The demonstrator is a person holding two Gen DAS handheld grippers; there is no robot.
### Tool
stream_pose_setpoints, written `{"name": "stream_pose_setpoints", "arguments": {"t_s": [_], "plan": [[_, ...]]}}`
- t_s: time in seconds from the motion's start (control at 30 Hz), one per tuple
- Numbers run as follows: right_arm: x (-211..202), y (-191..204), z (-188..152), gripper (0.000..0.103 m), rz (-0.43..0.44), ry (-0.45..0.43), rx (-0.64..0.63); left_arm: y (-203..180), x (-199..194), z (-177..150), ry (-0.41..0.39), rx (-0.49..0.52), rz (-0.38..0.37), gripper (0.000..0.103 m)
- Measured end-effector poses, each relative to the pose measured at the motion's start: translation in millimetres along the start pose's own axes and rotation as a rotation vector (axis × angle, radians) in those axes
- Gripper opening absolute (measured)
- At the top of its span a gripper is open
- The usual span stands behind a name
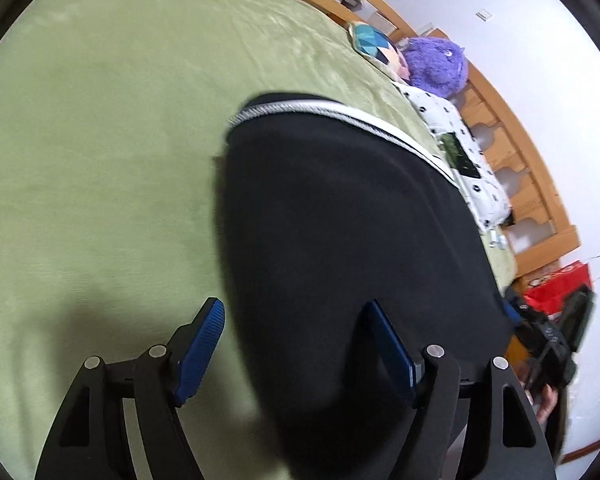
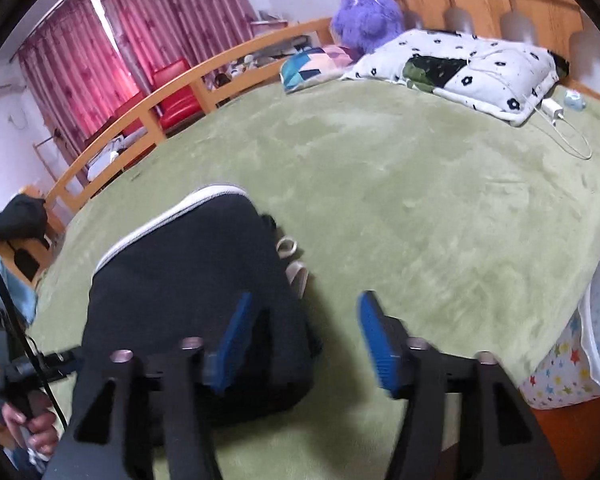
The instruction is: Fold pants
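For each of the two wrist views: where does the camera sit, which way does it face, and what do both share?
Left wrist: on the left gripper, open, looking across the pants toward the headboard; the right gripper and hand show at right.
Right wrist: on the right gripper, open, facing the pillow and curtains; the left hand shows.
Shared: pants, green bed, purple plush.
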State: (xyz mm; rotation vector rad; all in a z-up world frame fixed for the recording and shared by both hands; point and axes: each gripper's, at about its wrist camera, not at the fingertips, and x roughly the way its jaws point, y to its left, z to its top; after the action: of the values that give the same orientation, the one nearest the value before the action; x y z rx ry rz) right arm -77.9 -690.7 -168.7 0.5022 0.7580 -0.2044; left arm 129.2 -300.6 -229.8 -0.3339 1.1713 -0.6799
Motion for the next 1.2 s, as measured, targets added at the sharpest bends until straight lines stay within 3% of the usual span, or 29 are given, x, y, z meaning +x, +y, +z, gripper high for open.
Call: {"name": "stream_pose_setpoints", "arguments": {"t_s": [0.07, 0.23, 0.27, 0.33, 0.4, 0.5, 0.57, 0.67, 0.73, 0.9, 1.2], "plan": [[26.9, -1.1, -1.4, 0.072, 0.029, 0.114, -0.012, 0.2, 11.4, -1.5, 0.024, -0.016, -0.013, 0.077], [52.2, -24.7, -5.2, 0.084, 0.159, 0.188, 0.122, 4.3, 26.6, -2.9, 0.053, -0.060, -0.071, 0.074], [61.7, -30.1, -4.9, 0.084, 0.203, 0.214, 0.167, 1.0, 27.8, -1.6, 0.055, -0.049, -0.069, 0.070], [72.7, -31.9, -8.8, 0.084, 0.247, 0.239, 0.217, -5.4, 27.7, -1.9, 0.051, -0.027, -0.048, 0.052], [73.1, -22.2, -11.2, 0.081, 0.235, 0.226, 0.196, -8.6, 23.7, -2.2, 0.035, -0.009, -0.041, 0.039], [56.9, -5.3, -10.3, 0.059, 0.191, 0.163, 0.143, -7.0, 8.4, 0.6, 0.011, -0.001, -0.087, 0.025], [44.8, 6.7, -10.4, 0.044, 0.158, 0.134, 0.123, -8.0, -1.7, 3.4, -0.005, 0.006, -0.101, 0.023], [30.6, 24.3, -6.6, 0.034, 0.142, 0.107, 0.124, -11.5, -24.4, 9.7, -0.031, 0.035, -0.119, 0.022], [18.7, 43.5, -6.1, 0.027, 0.139, 0.069, 0.124, -5.2, -42.5, 16.5, -0.034, 0.029, -0.145, 0.021], [-1.5, 124.1, -22.0, 0.020, 0.194, 0.018, 0.055, 24.2, -111.6, 30.0, -0.104, 0.092, -0.047, 0.021], [22.8, 286.4, -92.8, 0.017, 0.377, 0.078, -0.044, 150.1, -263.2, 27.4, -0.209, 0.078, 0.156, 0.022]]}}
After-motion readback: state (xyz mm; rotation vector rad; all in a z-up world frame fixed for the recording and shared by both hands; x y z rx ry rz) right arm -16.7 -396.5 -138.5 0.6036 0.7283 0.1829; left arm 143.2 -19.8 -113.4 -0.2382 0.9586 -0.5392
